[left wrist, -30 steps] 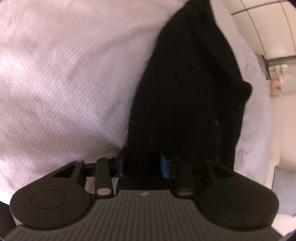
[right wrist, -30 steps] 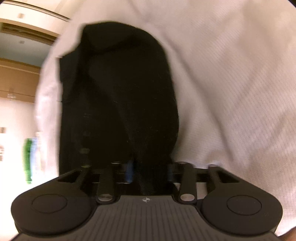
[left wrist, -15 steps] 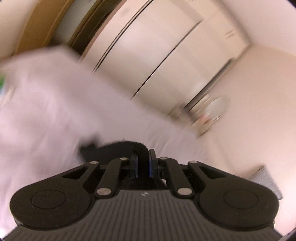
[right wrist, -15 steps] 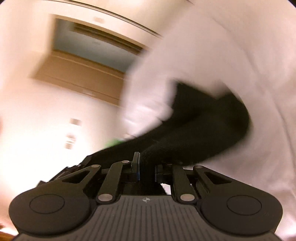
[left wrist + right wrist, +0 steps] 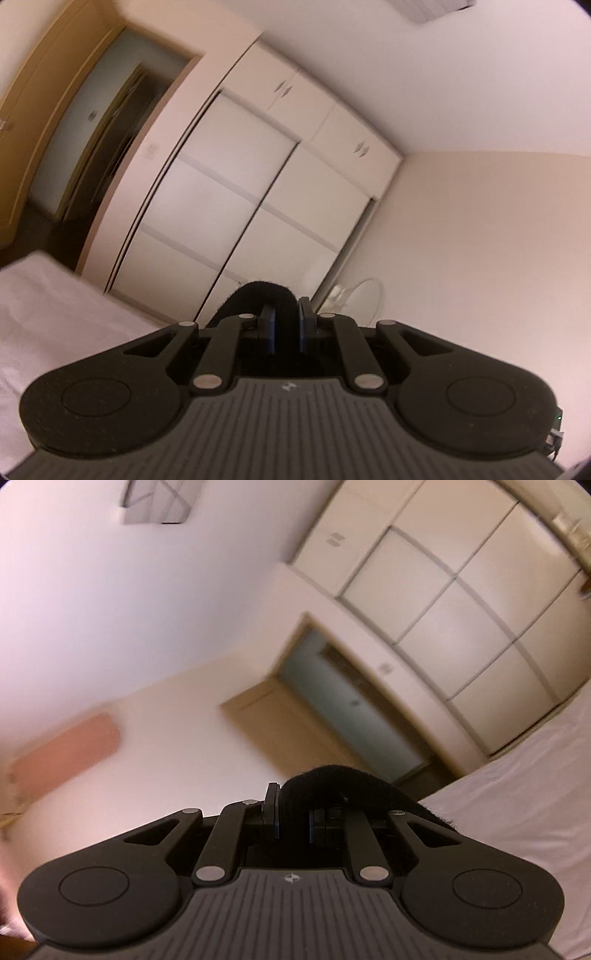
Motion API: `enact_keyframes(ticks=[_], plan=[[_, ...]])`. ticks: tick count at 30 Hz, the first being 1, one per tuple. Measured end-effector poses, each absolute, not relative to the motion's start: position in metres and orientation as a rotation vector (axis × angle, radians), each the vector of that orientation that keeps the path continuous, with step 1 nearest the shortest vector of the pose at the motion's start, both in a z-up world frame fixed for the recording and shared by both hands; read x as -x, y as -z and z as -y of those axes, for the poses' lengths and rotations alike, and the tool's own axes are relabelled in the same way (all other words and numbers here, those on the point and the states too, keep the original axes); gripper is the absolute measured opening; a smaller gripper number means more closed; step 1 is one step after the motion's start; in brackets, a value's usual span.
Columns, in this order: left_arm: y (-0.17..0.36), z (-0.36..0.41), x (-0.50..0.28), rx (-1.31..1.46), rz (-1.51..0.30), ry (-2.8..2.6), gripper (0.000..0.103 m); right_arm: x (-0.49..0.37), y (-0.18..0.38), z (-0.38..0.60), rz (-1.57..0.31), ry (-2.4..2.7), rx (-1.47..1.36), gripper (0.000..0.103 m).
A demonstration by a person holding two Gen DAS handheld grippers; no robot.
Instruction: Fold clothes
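- Black knit fabric, the garment [image 5: 264, 293], bulges up between the fingers of our left gripper [image 5: 284, 328]; the two blue-edged pads clamp it and the cloth arches over toward 10 o'clock of the tips.
- We see the same black garment [image 5: 343, 781] pinched in our right gripper [image 5: 293, 818], its fold humping over the right finger and trailing off toward 4 o'clock.
- Both cameras tilt upward, so we cannot see how the rest of the cloth hangs.
- White bed [image 5: 51, 317] fills 8 o'clock of the left view and the bed [image 5: 524, 812] sits at 4 o'clock of the right view.
- Pale wardrobe [image 5: 255, 184] doors stand at 12 o'clock on the left; a wood-framed doorway [image 5: 332, 709] lies at 12 o'clock on the right.
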State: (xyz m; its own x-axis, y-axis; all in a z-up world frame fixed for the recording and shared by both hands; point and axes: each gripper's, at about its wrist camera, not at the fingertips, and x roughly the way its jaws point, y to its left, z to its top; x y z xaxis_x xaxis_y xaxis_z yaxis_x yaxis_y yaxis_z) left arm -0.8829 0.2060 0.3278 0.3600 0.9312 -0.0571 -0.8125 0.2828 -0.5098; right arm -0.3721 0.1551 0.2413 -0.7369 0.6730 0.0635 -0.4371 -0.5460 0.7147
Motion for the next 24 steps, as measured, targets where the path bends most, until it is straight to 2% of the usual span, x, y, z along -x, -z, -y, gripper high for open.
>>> enact_keyframes(ticks=[7,11,14,18,21,24], plan=[[-0.279,-0.321,0.906,0.677,0.131,-1.26,0.008,0.414,-0.18,-0.289,-1.202,-1.955,-0.334,0.013],[-0.296,-0.353,0.914,0.613,0.156,-1.258,0.008,0.426,-0.195,-0.326,-1.131,-1.934,-0.358,0.013],[-0.275,-0.335,0.907,0.596,0.123,-1.263,0.008,0.433,-0.229,-0.338,-0.995,-1.998,-0.421,0.013],[-0.246,-0.31,0.897,0.572,0.079,-1.269,0.008,0.437,-0.237,-0.33,-0.934,-2.03,-0.446,0.013],[-0.225,-0.291,0.89,0.554,0.047,-1.273,0.008,0.429,-0.204,-0.311,-0.973,-2.021,-0.404,0.014],[-0.2,-0.272,0.883,0.544,0.009,-1.279,0.008,0.425,-0.136,-0.285,-1.08,-1.979,-0.298,0.014]])
